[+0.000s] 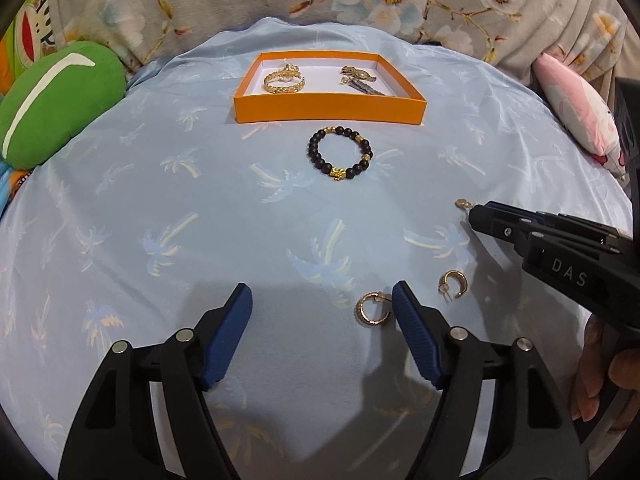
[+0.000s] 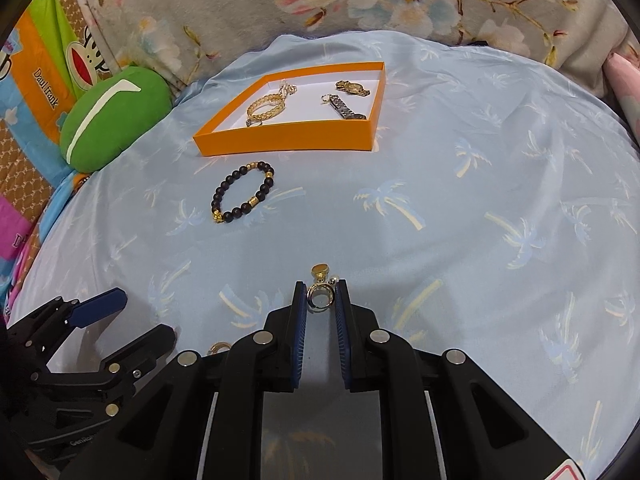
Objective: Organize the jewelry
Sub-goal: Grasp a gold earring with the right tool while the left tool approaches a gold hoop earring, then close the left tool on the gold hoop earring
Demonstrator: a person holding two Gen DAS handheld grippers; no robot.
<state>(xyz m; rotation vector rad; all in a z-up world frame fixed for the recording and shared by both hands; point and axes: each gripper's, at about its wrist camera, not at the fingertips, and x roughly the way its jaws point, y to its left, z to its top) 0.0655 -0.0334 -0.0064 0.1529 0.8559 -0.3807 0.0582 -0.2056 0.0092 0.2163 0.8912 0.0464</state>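
Pale blue bedding printed with palm trees (image 2: 460,208) covers the bed, with floral cloth at the far side. Right tongs (image 2: 321,298) are nearly closed around a gold ring (image 2: 319,295) on the near sheet; whether the pads already pinch it I cannot tell. For a good grasp, close squarely on the band, lift straight up, then carry it to the orange box (image 2: 288,136) at the far side. Left tongs (image 1: 322,300) hover open. Count: one box, already holding several gold and metal pieces; one black beaded bracelet (image 1: 340,153) just near of it; two gold hoop earrings (image 1: 373,312); one ring.
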